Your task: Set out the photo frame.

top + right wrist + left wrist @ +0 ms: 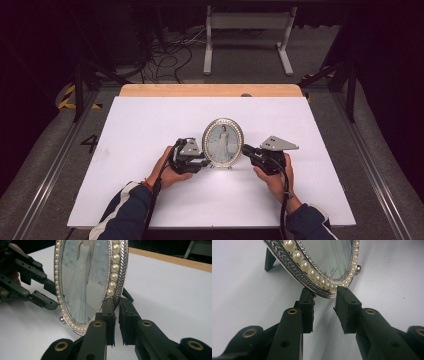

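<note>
Oval frame (223, 142) upright on table (140, 130); R gripper (117, 315) clenched on rim, L gripper (325, 302) released.

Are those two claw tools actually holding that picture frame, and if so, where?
The right gripper pinches the oval silver, pearl-trimmed photo frame by its side rim. The left gripper straddles the opposite rim; whether it presses cannot be told.

oval frame (322, 277) top cut off in both gripper views, rear stand (270, 260) mostly hidden
</note>
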Tool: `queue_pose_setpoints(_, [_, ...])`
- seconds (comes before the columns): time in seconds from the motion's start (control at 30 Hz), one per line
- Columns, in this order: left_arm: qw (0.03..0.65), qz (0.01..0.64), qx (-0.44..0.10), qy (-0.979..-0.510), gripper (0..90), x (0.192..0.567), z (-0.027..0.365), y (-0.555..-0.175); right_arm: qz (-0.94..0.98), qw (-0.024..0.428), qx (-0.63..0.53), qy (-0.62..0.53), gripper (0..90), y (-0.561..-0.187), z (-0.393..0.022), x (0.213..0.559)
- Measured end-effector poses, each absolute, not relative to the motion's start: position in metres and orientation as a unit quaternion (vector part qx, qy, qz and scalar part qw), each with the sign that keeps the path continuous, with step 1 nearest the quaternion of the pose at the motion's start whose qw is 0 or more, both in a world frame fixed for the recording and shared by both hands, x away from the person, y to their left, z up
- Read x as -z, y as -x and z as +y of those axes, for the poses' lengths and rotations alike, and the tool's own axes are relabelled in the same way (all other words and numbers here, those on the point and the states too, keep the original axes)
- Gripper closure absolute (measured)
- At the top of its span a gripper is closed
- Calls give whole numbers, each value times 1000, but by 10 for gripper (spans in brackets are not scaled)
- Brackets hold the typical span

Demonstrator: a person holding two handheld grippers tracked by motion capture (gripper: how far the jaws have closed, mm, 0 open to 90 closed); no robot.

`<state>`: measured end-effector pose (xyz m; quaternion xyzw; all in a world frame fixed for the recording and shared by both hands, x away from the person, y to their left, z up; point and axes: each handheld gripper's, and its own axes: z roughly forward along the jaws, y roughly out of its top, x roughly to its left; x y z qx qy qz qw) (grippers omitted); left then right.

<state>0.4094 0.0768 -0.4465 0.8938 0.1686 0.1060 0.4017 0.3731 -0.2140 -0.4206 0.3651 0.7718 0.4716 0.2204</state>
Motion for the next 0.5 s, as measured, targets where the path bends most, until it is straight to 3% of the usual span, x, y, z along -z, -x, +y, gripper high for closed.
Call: queue_pose_setpoints(0.5, [402, 161, -134, -891, 609, 436, 83, -406, 796, 259, -438, -327, 745, -364, -218, 413])
